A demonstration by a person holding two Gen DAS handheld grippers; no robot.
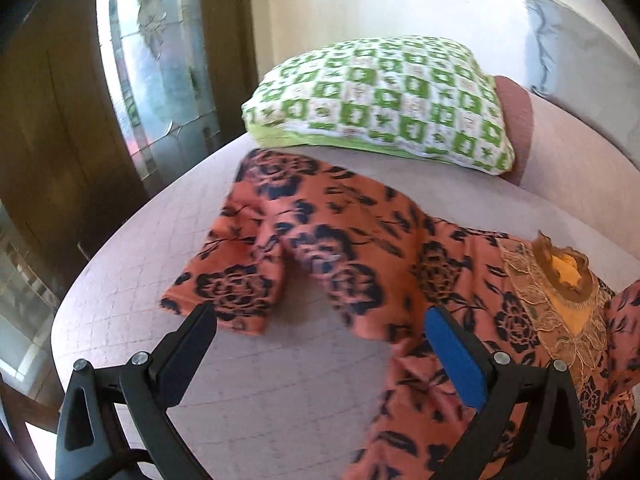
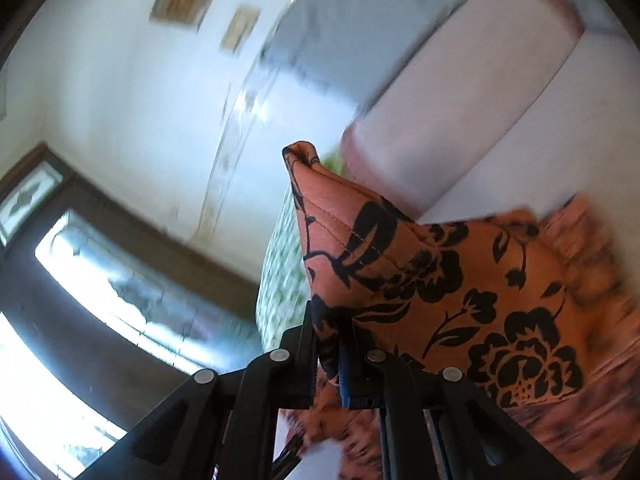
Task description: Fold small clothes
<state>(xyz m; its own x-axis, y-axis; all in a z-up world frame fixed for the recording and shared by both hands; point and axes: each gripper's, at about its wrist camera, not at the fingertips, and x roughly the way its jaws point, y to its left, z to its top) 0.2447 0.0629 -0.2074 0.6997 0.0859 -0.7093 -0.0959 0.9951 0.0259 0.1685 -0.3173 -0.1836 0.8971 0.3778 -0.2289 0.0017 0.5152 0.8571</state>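
my right gripper point(image 2: 326, 344) has its jaws pinched together on a hemmed edge of the orange floral garment point(image 2: 440, 280), low in the middle of the right wrist view. the cloth rises from between the pads into a stitched corner that peaks near the centre of the frame, then spreads down to the lower right, where it blurs. behind it, in the upper right, i see the pale bed point(image 2: 460, 92) tilted steeply, and at the lower left a bright window point(image 2: 120, 292) set in dark wood. a sliver of green patterned fabric shows just left of the lifted cloth.

my left gripper point(image 1: 320, 320) has its jaws spread wide with nothing between the pads, at the bottom of the left wrist view. one black finger point(image 1: 188, 344) sits at the lower left over bare bedspread, and the other finger, with a blue pad point(image 1: 456, 352), sits at the lower right over the garment; i cannot tell whether that pad touches the cloth. the same orange garment point(image 1: 340, 240) with dark flower print lies spread across the bed point(image 1: 160, 248), running from the centre down to the lower right, its lace-trimmed neckline point(image 1: 568, 280) at the right edge. one sleeve reaches toward the lower left. just beyond the garment, in the upper middle, a green and white checked pillow point(image 1: 384, 96) rests on the bed. a glass panelled door point(image 1: 160, 60) fills the upper left.
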